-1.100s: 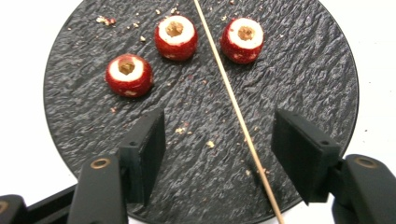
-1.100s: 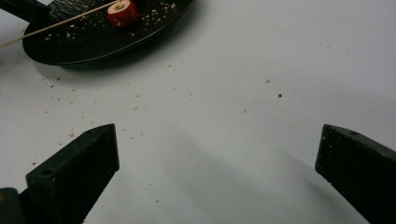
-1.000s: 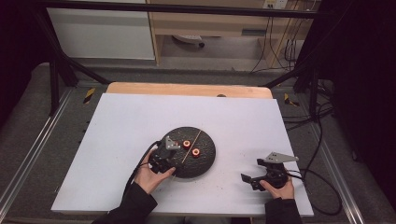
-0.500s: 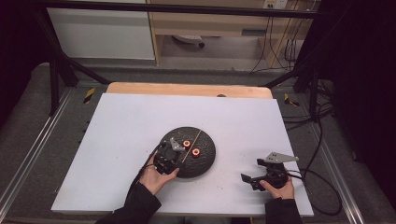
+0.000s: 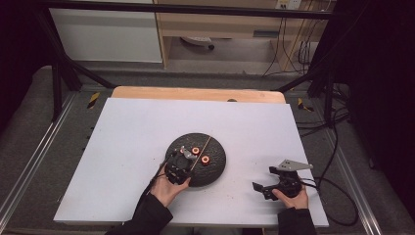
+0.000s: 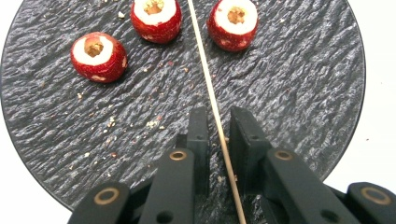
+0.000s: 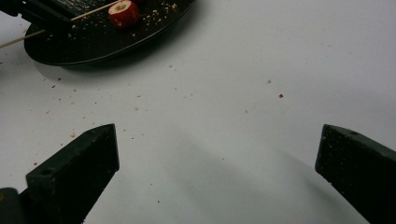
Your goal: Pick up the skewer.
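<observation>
Left gripper view showed a round, rough-grained black slate plate point(image 6: 289, 84) with three cored red fruit pieces point(image 6: 99, 56) lying cut face up near its far edge. A thin, pale wooden skewer point(image 6: 210, 95) lay straight across the plate and ran between the jaws of the left gripper point(image 6: 218, 133), which had just been closing and stood narrow around it; I could not tell whether the pads pressed it. Well to the right, the right gripper point(image 5: 266, 188) rested on the smooth white table point(image 5: 127, 127), its jaws wide apart and holding nothing.
</observation>
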`<state>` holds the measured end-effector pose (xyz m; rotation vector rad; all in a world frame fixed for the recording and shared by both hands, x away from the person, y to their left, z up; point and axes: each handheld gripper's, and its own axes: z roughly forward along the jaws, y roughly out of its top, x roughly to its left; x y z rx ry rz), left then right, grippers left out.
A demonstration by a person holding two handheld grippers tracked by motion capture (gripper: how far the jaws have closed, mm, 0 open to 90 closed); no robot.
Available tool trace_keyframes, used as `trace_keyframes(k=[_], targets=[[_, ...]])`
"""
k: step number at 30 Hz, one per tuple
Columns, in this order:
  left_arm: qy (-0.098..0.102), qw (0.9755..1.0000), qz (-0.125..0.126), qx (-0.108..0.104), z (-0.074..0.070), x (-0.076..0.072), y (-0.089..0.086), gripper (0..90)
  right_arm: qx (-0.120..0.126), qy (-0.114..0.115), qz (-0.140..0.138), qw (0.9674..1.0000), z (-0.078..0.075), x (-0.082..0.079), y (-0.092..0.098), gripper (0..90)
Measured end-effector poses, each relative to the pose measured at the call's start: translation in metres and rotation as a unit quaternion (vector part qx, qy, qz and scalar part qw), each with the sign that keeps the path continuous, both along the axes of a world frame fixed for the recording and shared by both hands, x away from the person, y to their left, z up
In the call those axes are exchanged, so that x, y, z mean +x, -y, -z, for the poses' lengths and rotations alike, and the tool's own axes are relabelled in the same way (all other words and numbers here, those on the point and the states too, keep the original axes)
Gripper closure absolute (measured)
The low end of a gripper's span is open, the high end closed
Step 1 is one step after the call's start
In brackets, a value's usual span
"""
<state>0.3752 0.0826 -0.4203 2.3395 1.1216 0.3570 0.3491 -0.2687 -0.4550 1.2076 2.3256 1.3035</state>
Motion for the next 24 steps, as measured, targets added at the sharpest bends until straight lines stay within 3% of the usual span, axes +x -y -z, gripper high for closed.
trace_keyframes(k=[14, 24], targets=[[0.005, 0.9994, -0.033, -0.007, 0.0011, -0.0016, 0.0000, 87.4, 0.002, 0.000, 0.001, 1.0000, -0.0002, 0.0000, -0.0001, 0.6], [0.009, 0.9992, -0.033, -0.022, -0.0001, -0.0027, -0.0056, 88.0, 0.001, 0.000, 0.001, 1.0000, -0.0001, -0.0001, -0.0001, 0.6]])
